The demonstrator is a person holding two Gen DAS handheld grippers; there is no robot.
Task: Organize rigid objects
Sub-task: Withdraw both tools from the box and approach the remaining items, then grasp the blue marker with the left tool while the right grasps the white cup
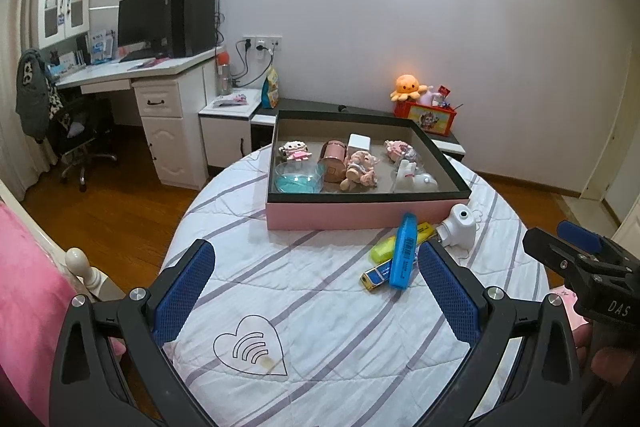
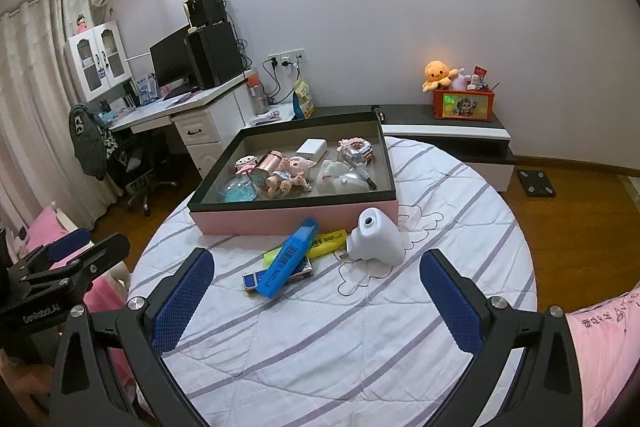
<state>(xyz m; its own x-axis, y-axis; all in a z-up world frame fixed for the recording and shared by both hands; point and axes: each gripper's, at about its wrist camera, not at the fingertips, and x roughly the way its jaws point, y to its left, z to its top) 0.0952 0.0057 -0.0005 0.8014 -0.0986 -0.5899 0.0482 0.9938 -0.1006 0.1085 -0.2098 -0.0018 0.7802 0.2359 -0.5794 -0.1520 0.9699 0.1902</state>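
Note:
A pink box [image 1: 352,213] [image 2: 280,219] with a black rim stands at the far side of the striped round table and holds several small toys. In front of it lie a blue highlighter [image 1: 403,251] [image 2: 287,258], a yellow highlighter [image 1: 384,249] [image 2: 328,239], a dark blue flat case [image 1: 375,275] [image 2: 250,281] and a white plug-like gadget [image 1: 458,227] [image 2: 376,237]. My left gripper [image 1: 316,291] hovers open over the near table, left of the pile. My right gripper [image 2: 316,295] is open too, just short of the pile, with nothing between its fingers.
Inside the box are a clear bowl [image 1: 298,177], a pink cylinder [image 1: 333,161], a doll [image 1: 360,169] and white figures [image 1: 414,179]. A white desk [image 1: 160,95] with a monitor stands at the back left. A low cabinet with a red toy box [image 2: 464,105] is behind. Pink bedding [image 1: 28,291] lies at the left.

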